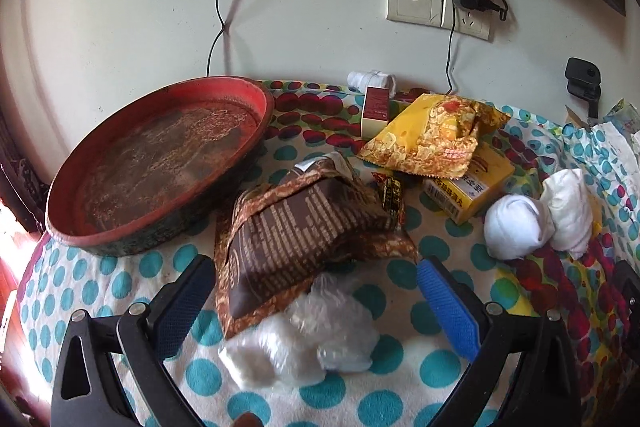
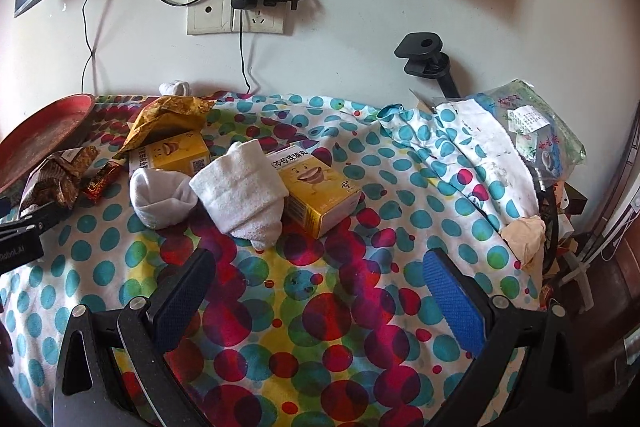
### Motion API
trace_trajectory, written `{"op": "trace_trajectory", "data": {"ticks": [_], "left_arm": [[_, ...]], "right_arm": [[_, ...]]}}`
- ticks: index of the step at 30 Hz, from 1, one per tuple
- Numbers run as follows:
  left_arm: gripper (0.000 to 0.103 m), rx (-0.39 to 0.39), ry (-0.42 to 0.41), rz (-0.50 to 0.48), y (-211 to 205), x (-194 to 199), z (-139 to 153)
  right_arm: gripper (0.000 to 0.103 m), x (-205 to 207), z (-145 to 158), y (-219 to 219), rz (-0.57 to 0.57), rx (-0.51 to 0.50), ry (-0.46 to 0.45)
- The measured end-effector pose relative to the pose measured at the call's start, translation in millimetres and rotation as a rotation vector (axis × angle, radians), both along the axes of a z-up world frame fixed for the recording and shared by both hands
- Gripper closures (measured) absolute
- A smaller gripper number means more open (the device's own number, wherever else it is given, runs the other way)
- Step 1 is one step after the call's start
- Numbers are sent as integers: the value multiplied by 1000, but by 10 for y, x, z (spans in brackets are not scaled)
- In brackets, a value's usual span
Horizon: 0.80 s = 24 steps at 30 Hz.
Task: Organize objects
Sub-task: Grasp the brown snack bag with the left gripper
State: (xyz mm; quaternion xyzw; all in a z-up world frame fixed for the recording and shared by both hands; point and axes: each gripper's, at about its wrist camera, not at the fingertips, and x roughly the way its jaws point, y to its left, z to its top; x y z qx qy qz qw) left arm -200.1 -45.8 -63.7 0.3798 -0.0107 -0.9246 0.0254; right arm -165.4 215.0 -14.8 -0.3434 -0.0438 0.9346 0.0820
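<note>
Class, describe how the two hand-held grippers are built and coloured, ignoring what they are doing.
Both match: the left hand-held gripper and right hand-held gripper have black frames with triangular cut-outs and silver pivot bolts. Each carries two flat fingers faced with textured blue pads. No cables, hands or sleeves show.

a: how is the left claw [image 1: 314, 301]?
b: tilted downward, jaws spread wide, gripping nothing.
a: and the right claw [image 2: 318, 301]?
b: same: angled down, jaws wide apart, empty.
</note>
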Motion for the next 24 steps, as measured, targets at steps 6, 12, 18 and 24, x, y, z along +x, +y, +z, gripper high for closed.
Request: {"op": "trace_trajectory", "data": {"ticks": [6,12,18,24], "left_arm": [[13,-35,-70,17,40,-293,-159],[55,-45,-62,60,-13,-347,-128],[66,-21,-53,39,-93,-294,-86],[67,0,-16,33,-169,-72,60]], "right_arm": [[0,-89,-90,53,13,-22,-27],[0,-85,-130,63,13,-33,-35],[0,-52,-84,7,21,-31,-23],[0,-5,-54,-62,29,-10,-10]]}}
